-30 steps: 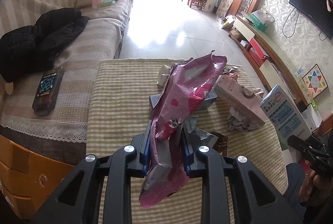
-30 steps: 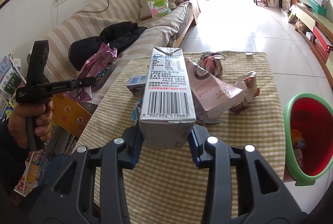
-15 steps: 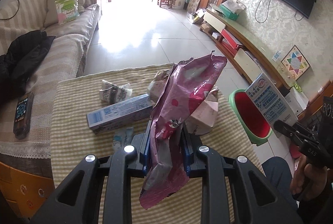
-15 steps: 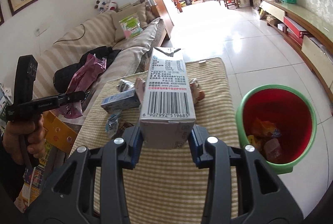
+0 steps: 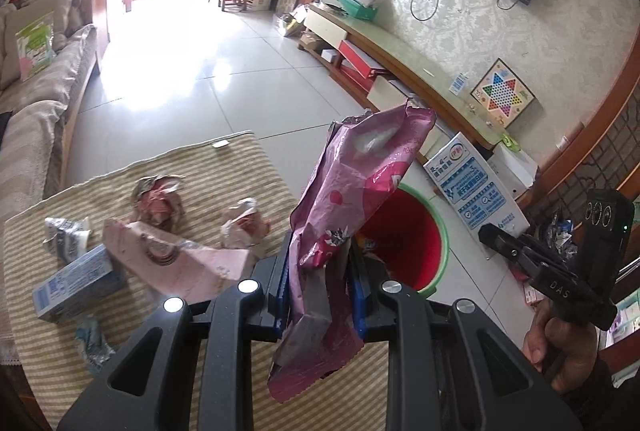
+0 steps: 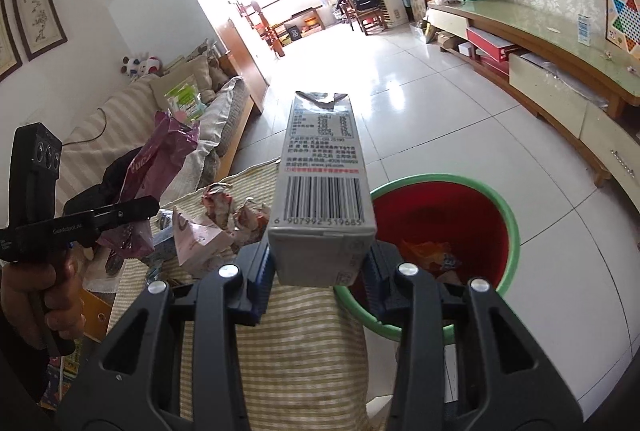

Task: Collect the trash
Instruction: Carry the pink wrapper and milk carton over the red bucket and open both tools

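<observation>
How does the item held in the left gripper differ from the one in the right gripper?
The pink wrapper is a soft, crumpled foil bag that flops past both ends of the left gripper; the milk carton is a rigid, square-edged box that keeps its shape in the right gripper. The wrapper is glossy pink, the carton grey-white with a barcode. Both are clamped between shut fingers near the red bin.

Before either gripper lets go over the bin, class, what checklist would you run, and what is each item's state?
1. Left gripper clamps the pink wrapper: ok.
2. Right gripper clamps the milk carton: ok.
3. Red bin open, with room inside: ok.
4. Carton directly above the bin mouth: cannot tell.
5. Wrapper directly above the bin: cannot tell.
6. Table cleared of trash: not ok, the pink box remains.
</observation>
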`<state>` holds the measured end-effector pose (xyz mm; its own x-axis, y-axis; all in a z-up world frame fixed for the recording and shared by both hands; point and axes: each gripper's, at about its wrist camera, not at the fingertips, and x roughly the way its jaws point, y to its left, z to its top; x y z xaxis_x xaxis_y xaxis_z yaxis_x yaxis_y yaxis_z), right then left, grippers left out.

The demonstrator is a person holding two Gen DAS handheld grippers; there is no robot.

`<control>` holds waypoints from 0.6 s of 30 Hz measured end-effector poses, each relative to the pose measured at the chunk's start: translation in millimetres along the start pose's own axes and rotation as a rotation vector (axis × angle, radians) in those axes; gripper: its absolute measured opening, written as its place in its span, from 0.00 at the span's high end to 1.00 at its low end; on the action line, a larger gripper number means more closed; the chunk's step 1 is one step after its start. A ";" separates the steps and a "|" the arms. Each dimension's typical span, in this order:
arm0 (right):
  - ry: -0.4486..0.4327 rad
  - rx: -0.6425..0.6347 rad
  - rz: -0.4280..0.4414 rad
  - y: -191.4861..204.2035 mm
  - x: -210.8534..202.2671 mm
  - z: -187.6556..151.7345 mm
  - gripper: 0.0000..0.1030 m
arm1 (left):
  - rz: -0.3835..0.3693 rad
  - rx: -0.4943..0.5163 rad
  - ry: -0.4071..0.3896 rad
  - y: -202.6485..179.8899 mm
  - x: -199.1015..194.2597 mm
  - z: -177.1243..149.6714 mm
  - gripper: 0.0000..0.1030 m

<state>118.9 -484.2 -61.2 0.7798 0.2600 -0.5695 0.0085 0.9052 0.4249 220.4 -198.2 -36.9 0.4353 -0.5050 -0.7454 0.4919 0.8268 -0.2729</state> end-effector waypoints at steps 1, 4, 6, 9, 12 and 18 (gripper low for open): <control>-0.001 0.011 -0.005 -6.7 -1.3 -0.5 0.64 | -0.013 0.010 0.005 -7.9 6.7 2.9 0.79; 0.000 0.036 -0.016 -23.1 -0.8 -0.5 0.64 | -0.041 0.038 0.025 -28.9 25.9 8.4 0.79; -0.002 0.050 -0.022 -33.8 -0.7 -0.6 0.64 | -0.053 0.043 0.043 -38.8 39.7 12.0 0.79; -0.005 0.076 -0.025 -49.1 0.0 -1.0 0.64 | -0.078 0.037 0.068 -49.1 57.9 15.5 0.79; -0.006 0.101 -0.028 -62.0 2.3 -2.7 0.64 | -0.093 0.041 0.088 -57.6 74.4 22.9 0.79; -0.003 0.137 -0.032 -84.1 5.4 -1.9 0.64 | -0.121 0.059 0.121 -76.2 102.5 35.1 0.79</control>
<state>121.2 -558.3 -101.4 0.7798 0.2309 -0.5819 0.1184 0.8583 0.4993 254.0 -321.6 -71.2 0.2774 -0.5637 -0.7780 0.5801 0.7438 -0.3320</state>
